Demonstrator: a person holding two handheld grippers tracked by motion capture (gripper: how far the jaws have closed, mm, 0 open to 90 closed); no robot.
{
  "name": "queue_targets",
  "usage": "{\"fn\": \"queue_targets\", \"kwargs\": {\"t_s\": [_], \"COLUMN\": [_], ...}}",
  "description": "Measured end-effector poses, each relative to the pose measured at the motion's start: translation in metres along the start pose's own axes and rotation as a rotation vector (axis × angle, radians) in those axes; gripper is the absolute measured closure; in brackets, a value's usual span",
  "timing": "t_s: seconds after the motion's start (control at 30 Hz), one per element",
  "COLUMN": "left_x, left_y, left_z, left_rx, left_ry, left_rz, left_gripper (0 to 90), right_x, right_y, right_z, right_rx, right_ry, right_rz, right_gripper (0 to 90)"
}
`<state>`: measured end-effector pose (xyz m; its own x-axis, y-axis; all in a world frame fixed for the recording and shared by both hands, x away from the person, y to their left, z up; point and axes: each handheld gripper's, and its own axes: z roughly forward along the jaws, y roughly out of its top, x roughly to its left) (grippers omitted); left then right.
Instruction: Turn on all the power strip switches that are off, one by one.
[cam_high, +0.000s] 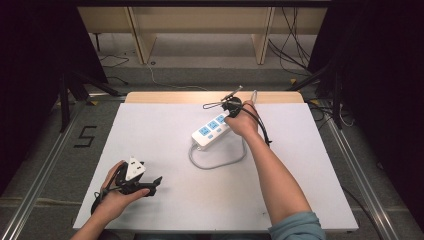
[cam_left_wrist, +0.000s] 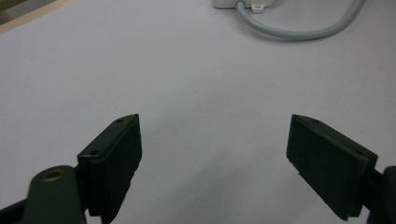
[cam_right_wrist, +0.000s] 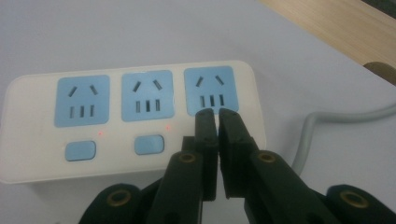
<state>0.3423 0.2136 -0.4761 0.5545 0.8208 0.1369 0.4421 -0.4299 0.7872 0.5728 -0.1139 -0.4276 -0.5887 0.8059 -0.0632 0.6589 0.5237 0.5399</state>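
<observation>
Two jaws on the right gripper (cam_right_wrist: 218, 114) are pinched nearly together with nothing between them, tips sitting over the strip (cam_right_wrist: 135, 116) right about where the third switch would be, just below the last blue socket (cam_right_wrist: 208, 89). Red lights glow by the other two switches (cam_right_wrist: 149, 144). Left gripper (cam_left_wrist: 212, 154) is well away from the strip on the near side, jaws wide apart over bare table (cam_left_wrist: 187, 70), with the strip's grey cord (cam_left_wrist: 299, 30) looping ahead of it.
</observation>
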Motion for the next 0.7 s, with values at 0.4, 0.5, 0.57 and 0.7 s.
{"fn": "queue_targets", "kwargs": {"t_s": [0.4,0.5,0.57,0.7], "left_x": [-0.001,-0.001,-0.001,-0.001], "left_y": [0.0,0.0,0.0,0.0], "left_z": [0.0,0.0,0.0,0.0], "left_rx": [0.008,0.009,0.009,0.011], "left_ry": [0.003,0.003,0.004,0.004], "left_rz": [0.003,0.003,0.003,0.002], "left_gripper": [18.2,18.2,18.2,18.2], "right_x": [-0.01,-0.011,-0.012,-0.01], "right_y": [-0.049,-0.057,-0.064,-0.076], "right_z": [-0.03,-0.034,-0.039,-0.047], "right_rx": [-0.093,-0.105,-0.116,-0.133], "right_ry": [0.07,0.068,0.073,0.086], "right_rz": [-0.001,-0.001,-0.004,-0.004], "right_gripper": [70.1,67.7,65.2,62.4]}}
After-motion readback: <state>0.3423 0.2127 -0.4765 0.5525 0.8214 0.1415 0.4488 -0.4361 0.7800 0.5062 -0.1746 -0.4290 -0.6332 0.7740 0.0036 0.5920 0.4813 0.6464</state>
